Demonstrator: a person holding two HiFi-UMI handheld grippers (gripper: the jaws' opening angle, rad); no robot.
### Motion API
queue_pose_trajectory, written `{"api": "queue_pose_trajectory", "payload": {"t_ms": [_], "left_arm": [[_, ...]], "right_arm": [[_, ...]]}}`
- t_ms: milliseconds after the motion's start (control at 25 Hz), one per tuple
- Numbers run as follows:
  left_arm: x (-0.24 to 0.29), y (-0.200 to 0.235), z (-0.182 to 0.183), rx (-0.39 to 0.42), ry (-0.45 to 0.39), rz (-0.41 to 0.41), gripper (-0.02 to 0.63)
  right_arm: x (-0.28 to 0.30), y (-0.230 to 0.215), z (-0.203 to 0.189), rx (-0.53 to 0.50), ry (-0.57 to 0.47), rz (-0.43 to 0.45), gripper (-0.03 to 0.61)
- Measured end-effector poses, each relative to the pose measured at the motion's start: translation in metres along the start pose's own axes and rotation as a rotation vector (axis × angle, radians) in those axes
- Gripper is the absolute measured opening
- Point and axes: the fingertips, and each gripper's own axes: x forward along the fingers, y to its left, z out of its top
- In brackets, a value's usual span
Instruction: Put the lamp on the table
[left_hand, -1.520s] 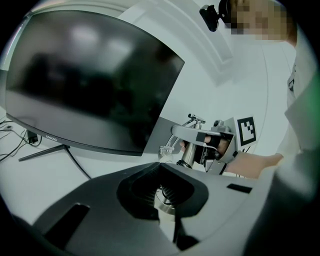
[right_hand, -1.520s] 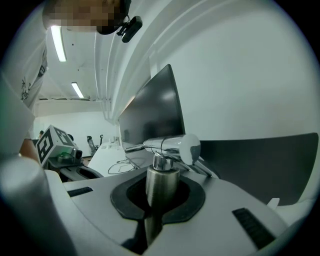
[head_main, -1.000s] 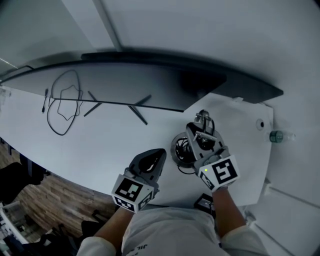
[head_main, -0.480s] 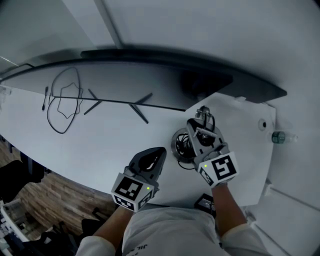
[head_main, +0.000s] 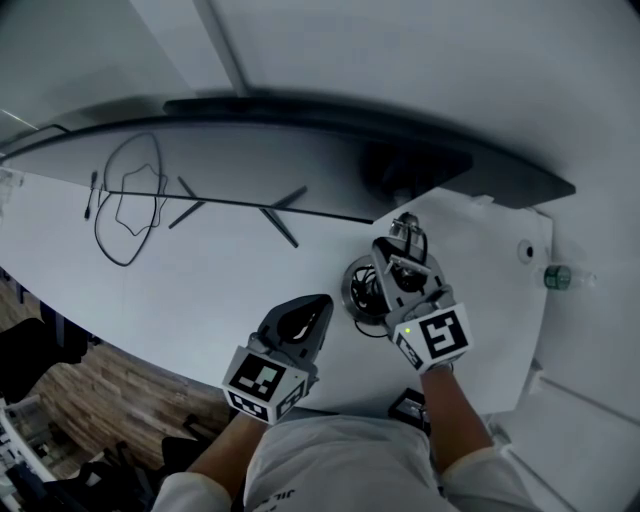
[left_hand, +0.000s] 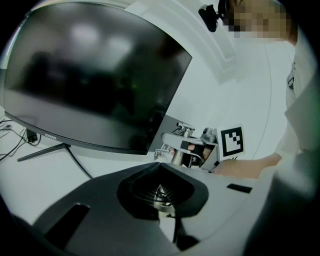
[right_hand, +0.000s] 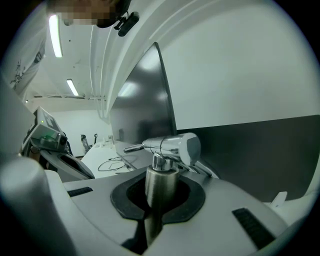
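Clamping the chrome-stemmed metal lamp (right_hand: 160, 186), the right gripper (head_main: 396, 262) should set it upright before the curved black monitor (left_hand: 100, 75); left gripper (head_main: 317, 304) closed, empty.

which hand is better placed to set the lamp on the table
Right: the right gripper has its jaws shut on the lamp by its metal stem. The left gripper sits beside it, holding nothing.

Monitor (head_main: 300, 115) close behind lamp (head_main: 357, 292)

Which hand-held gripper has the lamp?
The right hand-held gripper: its jaws are shut on the lamp at its metal stem. The left hand-held gripper holds nothing.
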Motion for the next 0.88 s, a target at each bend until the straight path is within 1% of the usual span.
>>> {"api": "queue_pose_trajectory", "payload": {"t_ms": [480, 680, 880], "left_arm": [[-0.004, -0.006, -0.001, 0.001, -0.008, 0.0, -0.003], [-0.008, -0.006, -0.003, -0.005, -0.01, 0.004, -0.003], [-0.013, -0.009, -0.004, -0.003, -0.017, 0.009, -0.003]], "right_arm": [[-0.005, 0.008, -0.004, -0.03, -0.008, 0.005, 0.037], [-0.007, 0.01, -0.007, -0.046, -0.002, -0.006, 0.038], [-0.01, 0.012, -0.006, -0.055, -0.023, -0.026, 0.038]]}}
